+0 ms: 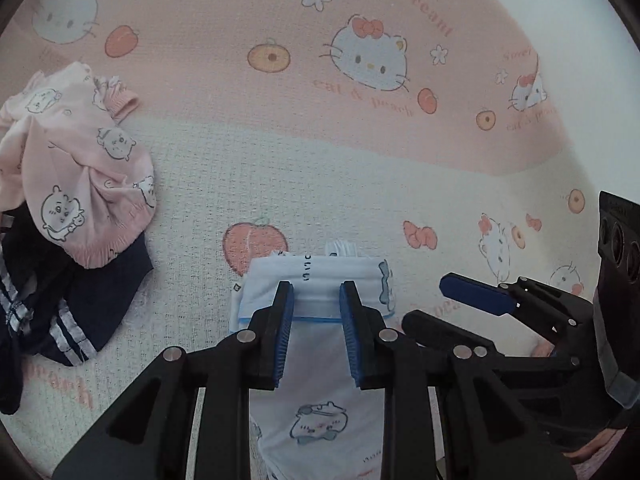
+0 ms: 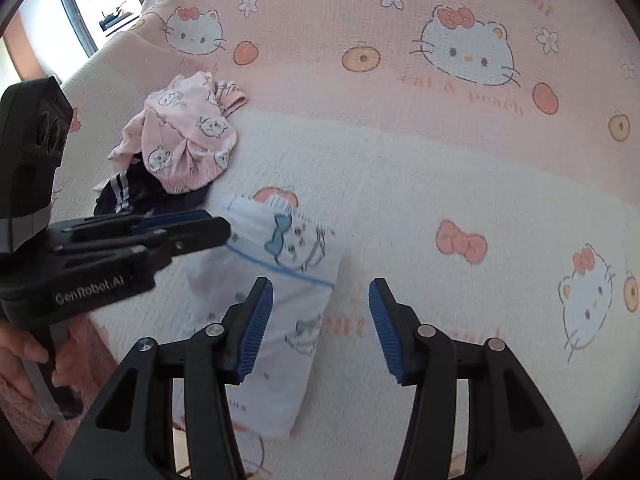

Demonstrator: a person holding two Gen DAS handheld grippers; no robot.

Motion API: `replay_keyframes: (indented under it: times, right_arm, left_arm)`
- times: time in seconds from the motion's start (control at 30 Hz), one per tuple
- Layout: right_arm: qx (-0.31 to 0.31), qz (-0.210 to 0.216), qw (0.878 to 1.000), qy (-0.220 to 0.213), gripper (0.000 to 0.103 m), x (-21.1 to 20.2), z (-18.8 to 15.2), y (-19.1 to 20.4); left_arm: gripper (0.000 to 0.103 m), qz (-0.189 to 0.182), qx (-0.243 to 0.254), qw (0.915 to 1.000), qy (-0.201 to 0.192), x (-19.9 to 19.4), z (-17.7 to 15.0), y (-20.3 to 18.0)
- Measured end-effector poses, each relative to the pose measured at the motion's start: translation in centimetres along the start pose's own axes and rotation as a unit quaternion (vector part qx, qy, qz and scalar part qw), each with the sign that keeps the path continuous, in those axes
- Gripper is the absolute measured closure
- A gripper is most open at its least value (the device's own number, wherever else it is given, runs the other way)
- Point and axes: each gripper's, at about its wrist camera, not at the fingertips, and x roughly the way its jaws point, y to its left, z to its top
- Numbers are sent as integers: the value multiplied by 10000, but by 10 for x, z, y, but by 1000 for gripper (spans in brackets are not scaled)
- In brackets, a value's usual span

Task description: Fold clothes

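1. Left gripper (image 1: 316,286): I held it tilted down over the far end of the folded white garment (image 1: 320,400). Its jaws stood narrow, with a slim gap between the blue pads (image 1: 286,320). The garment's blue-trimmed edge showed through that gap; the pads did not press on the cloth.

2. Right gripper (image 2: 320,282): I held it just to the right of the left one, also tilted down. Its jaws stood wide and held nothing. Only the bed cover (image 2: 440,168) showed between them, and the white garment lay under and behind its left finger.

3. White garment: it lay folded into a long narrow strip on the pale part of the cover, printed with small cartoon figures and a blue bow, its far end resting over a printed peach.

4. Other clothes: a crumpled pink garment (image 1: 80,168) with animal faces lay to the far left, apart from the white one. It rested partly on a navy garment (image 1: 92,304) with white stripes.

5. In the right wrist view, my left hand (image 2: 24,352) gripped the left gripper's handle at the lower left edge
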Motion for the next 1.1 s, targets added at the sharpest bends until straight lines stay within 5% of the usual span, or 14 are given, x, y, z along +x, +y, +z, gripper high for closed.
replay_keyframes:
  times: [0.13, 0.23, 0.3, 0.43, 0.5, 0.63, 0.73, 0.87, 0.97, 1.03, 1.1]
  right_arm:
    - [90, 9, 9996, 258, 53, 40, 7, 2]
    - [208, 35, 9992, 341, 52, 58, -4, -5]
    - [540, 231, 9978, 321, 51, 54, -5, -19]
    - [1133, 417, 9927, -79, 52, 21, -2, -42]
    - [1034, 405, 9935, -238, 51, 12, 7, -42]
    - [462, 305, 9984, -79, 53, 32, 23, -26]
    - [270, 106, 9994, 205, 52, 51, 29, -25]
    - [764, 163, 9969, -61, 58, 12, 40, -40]
    - [422, 324, 9983, -256, 57, -10, 31, -25]
    - [333, 263, 9991, -54, 57, -5, 14, -14]
    - [386, 167, 9986, 330, 57, 12, -9, -8]
  left_arm:
    - [74, 549, -172, 9979, 295, 30, -15, 21]
    - [69, 430, -346, 9980, 299, 33, -15, 31]
    - [49, 473, -437, 9976, 250, 28, -15, 34]
    - [49, 483, -778, 9958, -24, 10, -15, 42]
    - [49, 238, -574, 9976, -306, 5, -10, 30]
    - [49, 774, -80, 9965, -296, 27, -2, 13]
    - [49, 864, -408, 9954, -81, 31, 0, 33]
    - [49, 729, -1099, 9894, -601, -22, -16, 45]
    - [49, 390, -943, 9944, -267, -19, -37, 32]
    - [49, 168, -708, 9973, 20, -8, -45, 19]
    - [49, 352, -315, 9988, 142, 2, -49, 7]
